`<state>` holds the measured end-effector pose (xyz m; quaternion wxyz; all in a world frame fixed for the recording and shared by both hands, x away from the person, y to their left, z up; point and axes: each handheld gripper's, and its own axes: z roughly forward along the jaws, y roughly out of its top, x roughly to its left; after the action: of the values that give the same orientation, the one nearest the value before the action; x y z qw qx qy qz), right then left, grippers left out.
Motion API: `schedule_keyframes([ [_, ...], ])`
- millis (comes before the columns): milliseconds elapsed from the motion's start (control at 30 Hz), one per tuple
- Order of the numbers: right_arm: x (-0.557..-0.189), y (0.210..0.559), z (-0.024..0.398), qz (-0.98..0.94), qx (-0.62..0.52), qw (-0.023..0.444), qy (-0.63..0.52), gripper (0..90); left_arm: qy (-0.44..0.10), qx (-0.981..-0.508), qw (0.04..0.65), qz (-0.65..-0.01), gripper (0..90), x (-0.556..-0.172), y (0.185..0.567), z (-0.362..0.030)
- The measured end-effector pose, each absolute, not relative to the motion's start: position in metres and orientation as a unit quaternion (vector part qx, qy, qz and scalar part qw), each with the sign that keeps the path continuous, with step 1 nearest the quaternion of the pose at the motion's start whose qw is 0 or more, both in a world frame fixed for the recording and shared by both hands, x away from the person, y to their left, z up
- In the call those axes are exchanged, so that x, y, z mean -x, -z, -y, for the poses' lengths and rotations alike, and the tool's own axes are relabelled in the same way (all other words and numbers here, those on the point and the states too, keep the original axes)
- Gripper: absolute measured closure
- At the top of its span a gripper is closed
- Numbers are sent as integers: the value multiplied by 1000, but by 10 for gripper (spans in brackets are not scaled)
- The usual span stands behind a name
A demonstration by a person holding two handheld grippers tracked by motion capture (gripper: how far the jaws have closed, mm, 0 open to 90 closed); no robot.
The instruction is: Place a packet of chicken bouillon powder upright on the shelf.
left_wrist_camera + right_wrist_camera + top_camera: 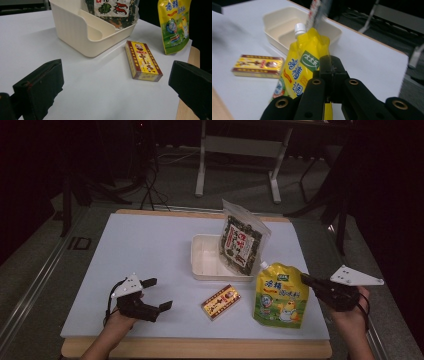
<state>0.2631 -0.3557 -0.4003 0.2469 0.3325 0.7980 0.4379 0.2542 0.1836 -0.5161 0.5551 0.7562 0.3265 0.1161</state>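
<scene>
High view — your right gripper (pixel 306 279), jaws clenched empty beside pouch (pixel 280 295); left gripper (pixel 157 294) released. Risk: a sideways nudge slides pouch off worktop (pixel 150 250).

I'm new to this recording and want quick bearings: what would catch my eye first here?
The bright yellow spouted pouch at the table's near right, with the right gripper shut on its upper edge. Behind it, a dark snack bag leans upright in the cream tray. A red-and-yellow box lies flat mid-table, ahead of the open left gripper.
</scene>
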Motion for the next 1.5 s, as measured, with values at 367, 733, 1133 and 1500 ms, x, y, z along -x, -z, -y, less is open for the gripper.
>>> schedule_keyframes([
  [367, -247, 386, 338, -807, -299, 229, -455, 900, -116, -757, 556, -324, 0, -254, 516, -184],
  [733, -228, 389, 359, -800, -302, 188, -482, 900, -116, -756, 558, -323, 0, -253, 515, -184],
  [1133, -223, 404, 372, -798, -313, 144, -494, 748, -115, -757, 558, -321, 0, -253, 515, -183],
  [1500, -241, 427, 359, -820, -315, 103, -467, 879, -114, -756, 558, -322, 0, -253, 516, -183],
])
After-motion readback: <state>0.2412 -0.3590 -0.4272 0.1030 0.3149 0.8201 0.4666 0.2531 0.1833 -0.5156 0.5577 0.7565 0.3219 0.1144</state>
